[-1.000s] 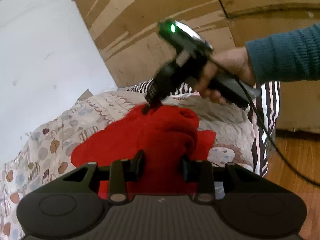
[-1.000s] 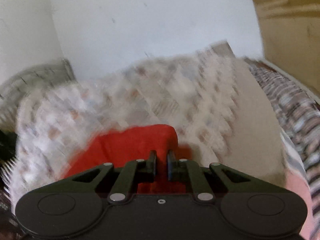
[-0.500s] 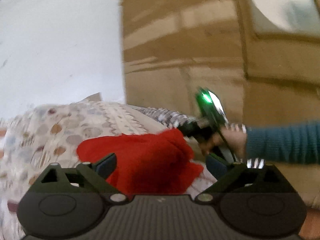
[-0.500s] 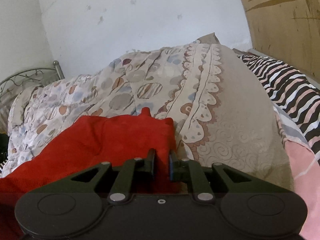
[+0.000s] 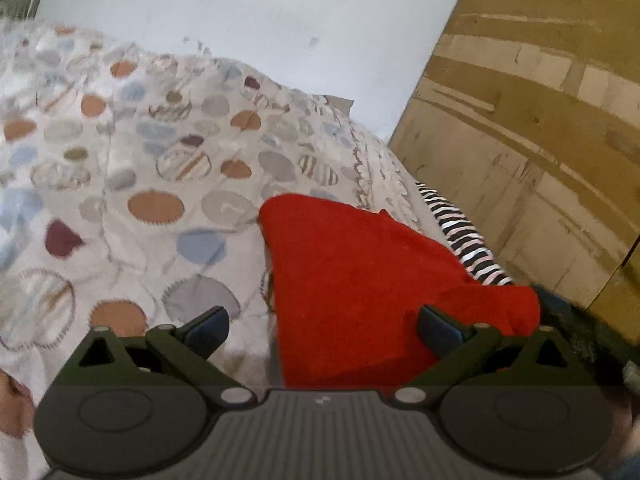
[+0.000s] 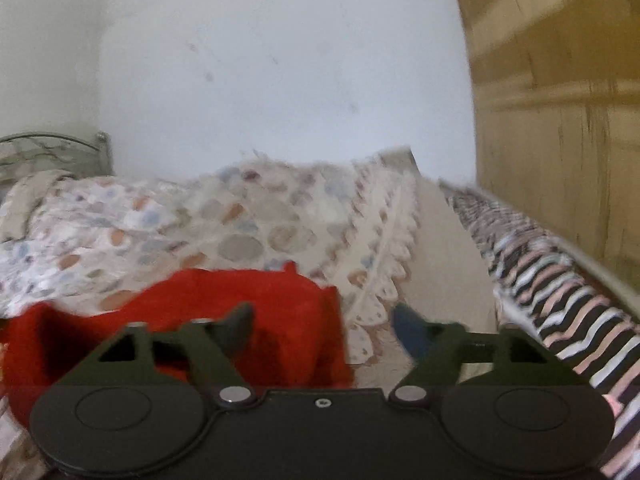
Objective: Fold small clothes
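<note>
A small red garment (image 5: 360, 276) lies folded over on the patterned bed cover (image 5: 120, 168). In the left wrist view my left gripper (image 5: 324, 326) is open and empty, its fingers spread just above the near part of the red cloth. In the right wrist view the same red garment (image 6: 192, 320) lies at the lower left. My right gripper (image 6: 324, 328) is open and empty, its left finger over the cloth's right edge and its right finger over the bed cover (image 6: 248, 220).
A black, white and pink striped sheet (image 6: 560, 280) runs along the bed's right side. Brown cardboard panels (image 5: 540, 140) stand at the right. A white wall (image 6: 280, 60) is behind the bed, and a metal bed frame (image 6: 52, 144) shows far left.
Both grippers have opened and let go of the red garment, which now lies folded on the bed. The left view has swung left, and the right gripper has left it.
</note>
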Available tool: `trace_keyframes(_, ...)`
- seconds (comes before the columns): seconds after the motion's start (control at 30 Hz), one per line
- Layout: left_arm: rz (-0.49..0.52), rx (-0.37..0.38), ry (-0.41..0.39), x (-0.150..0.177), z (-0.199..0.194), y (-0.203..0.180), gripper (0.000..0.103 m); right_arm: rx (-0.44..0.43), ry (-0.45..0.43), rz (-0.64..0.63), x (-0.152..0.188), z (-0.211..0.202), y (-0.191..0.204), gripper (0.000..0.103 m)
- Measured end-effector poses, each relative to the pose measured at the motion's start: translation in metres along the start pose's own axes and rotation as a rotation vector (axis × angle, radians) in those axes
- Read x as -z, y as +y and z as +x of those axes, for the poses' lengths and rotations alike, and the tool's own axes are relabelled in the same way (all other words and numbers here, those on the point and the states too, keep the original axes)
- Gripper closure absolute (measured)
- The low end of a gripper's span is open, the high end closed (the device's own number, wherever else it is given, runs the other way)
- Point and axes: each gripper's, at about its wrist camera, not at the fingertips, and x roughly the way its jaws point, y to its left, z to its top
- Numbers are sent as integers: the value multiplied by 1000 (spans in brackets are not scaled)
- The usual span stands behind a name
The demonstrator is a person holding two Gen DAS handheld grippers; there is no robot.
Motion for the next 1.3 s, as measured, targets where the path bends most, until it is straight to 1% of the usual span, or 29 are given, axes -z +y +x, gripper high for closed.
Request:
trace_keyframes(0.1, -39, 39, 27, 1, 4, 9, 1, -33, 4, -85, 15, -32, 15, 14)
trace_keyframes(0.2, -56, 66, 57, 4, 12, 14, 1, -79, 18, -167, 27, -49, 31, 11)
trace_keyframes(0.3, -72, 77, 71, 7, 15, 11, 1, -125, 45, -263, 35, -47, 53, 9)
trace_keyframes(0.4, -71, 79, 78, 3, 15, 10, 2, -170, 42, -335, 39, -39, 73, 9)
trace_keyframes(0.43, -74, 84, 84, 2, 15, 12, 2, -172, 41, -350, 39, -36, 79, 9)
trace_keyframes(0.5, -79, 92, 96, -1, 17, 14, 2, -111, 37, -375, 39, -25, 91, 9)
trace_keyframes(0.57, -81, 96, 104, -3, 19, 14, 3, -52, 39, -346, 37, -13, 95, 9)
trace_keyframes(0.6, -81, 98, 107, -4, 19, 14, 3, -24, 54, -331, 36, -7, 97, 9)
trace_keyframes(0.63, -80, 100, 112, -5, 20, 13, 3, -7, 62, -338, 36, -3, 98, 8)
trace_keyframes(0.67, -78, 103, 115, -5, 20, 13, 4, 17, 55, -372, 37, 0, 101, 9)
trace_keyframes(0.77, -55, 103, 111, -6, 20, 10, 4, 156, -38, -518, 36, -4, 109, 10)
trace_keyframes(0.83, -38, 103, 110, -6, 20, 7, 4, 223, -86, -534, 26, -9, 101, 9)
trace_keyframes(0.93, -25, 117, 124, -1, 25, 0, 4, 233, -67, -574, 27, -10, 92, 8)
trace_keyframes(1.03, 15, 126, 130, 10, 25, -7, 3, 275, -56, -757, 56, -13, 95, 7)
trace_keyframes(1.07, 24, 128, 128, 13, 25, -8, 3, 289, -62, -803, 67, -17, 94, 7)
trace_keyframes(1.1, 26, 127, 128, 16, 25, -9, 3, 300, -62, -821, 73, -19, 95, 6)
trace_keyframes(1.17, 19, 113, 122, 19, 25, -8, 3, 341, -40, -823, 84, -24, 89, 6)
trace_keyframes(1.23, 20, 110, 118, 21, 24, -6, 2, 368, -3, -793, 89, -31, 75, 7)
trace_keyframes(1.3, 39, 98, 109, 24, 24, -8, 2, 353, 38, -675, 86, -45, 56, 7)
